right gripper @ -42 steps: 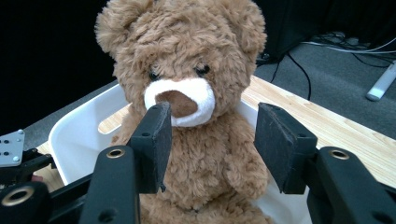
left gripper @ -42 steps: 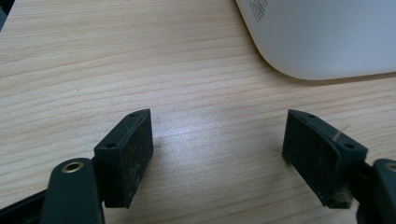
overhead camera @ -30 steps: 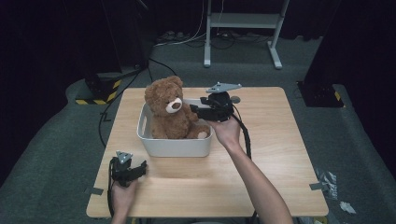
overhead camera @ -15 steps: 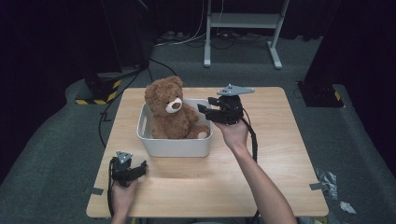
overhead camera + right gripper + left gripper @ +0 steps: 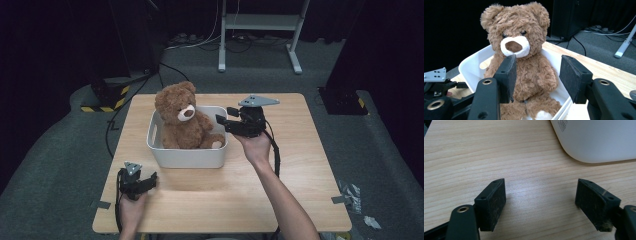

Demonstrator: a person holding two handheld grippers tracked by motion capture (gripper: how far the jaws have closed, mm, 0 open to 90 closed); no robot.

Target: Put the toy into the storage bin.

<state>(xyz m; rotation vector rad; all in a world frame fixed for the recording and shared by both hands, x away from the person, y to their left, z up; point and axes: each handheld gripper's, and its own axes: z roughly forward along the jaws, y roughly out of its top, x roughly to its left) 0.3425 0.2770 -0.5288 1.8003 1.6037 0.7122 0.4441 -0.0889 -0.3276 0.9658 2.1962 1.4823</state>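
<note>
A brown teddy bear sits upright in a white bin on the wooden table. My right gripper hovers just past the bin's right rim and points left at the bear. In the right gripper view its jaws stand open with nothing between them, and the bear sits a little beyond in the bin. My left gripper rests near the table's front left, open over bare wood, with a corner of the bin just ahead of it.
A white metal stand and cables lie on the floor behind the table. A yellow-and-black striped block sits off the table's back left corner. Scraps of tape lie on the carpet at right.
My right gripper has drawn back to the right, from over the bin's edge to just outside it. The bear, the bin and the left gripper have stayed put.
</note>
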